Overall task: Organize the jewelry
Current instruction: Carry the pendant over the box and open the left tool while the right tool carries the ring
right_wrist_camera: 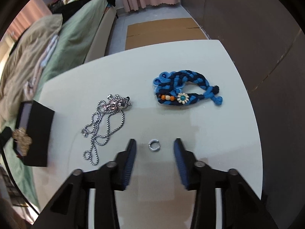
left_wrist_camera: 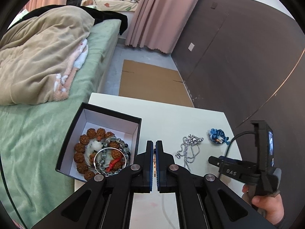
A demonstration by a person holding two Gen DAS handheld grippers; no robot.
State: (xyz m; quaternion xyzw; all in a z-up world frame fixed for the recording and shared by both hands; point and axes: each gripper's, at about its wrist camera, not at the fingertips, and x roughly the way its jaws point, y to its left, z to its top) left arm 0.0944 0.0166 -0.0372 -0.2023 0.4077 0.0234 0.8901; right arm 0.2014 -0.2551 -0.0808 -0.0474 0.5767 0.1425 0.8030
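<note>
Bed [left_wrist_camera: 38,133], green sheet, lying along the left side of the white bench [left_wrist_camera: 171,118]; a beige blanket [left_wrist_camera: 38,57] is heaped on it.

Black box [left_wrist_camera: 99,143], white-lined, sitting open at the left edge of the bench. It is holding a brown seed-bead bracelet [left_wrist_camera: 80,150], a clear glass-bead bracelet [left_wrist_camera: 118,143] and a silver bangle [left_wrist_camera: 110,161] lying on top, with a small red piece inside the bangle's ring.

Left claw [left_wrist_camera: 154,160], pads pressed nearly together, pinching a thin gold-coloured piece [left_wrist_camera: 154,164] seen edge-on between them; in the right wrist view the same piece is showing as a gold ornament [right_wrist_camera: 22,138] in front of the box's near corner. The claw is hovering just right of the box.

Silver chain necklace [right_wrist_camera: 103,122], lying loosely coiled on the bench right of the box, its pendant cluster at the far end.

Small silver ring [right_wrist_camera: 154,145], lying flat on the bench, well apart from the box, in the gap of the right claw.

Right claw [right_wrist_camera: 154,148], fingers spread wide, one on either side of the ring, neither touching it.

Blue braided cord bracelet [right_wrist_camera: 183,89], with orange and white beads and a flower bead, lying farthest right and beyond the ring.
</note>
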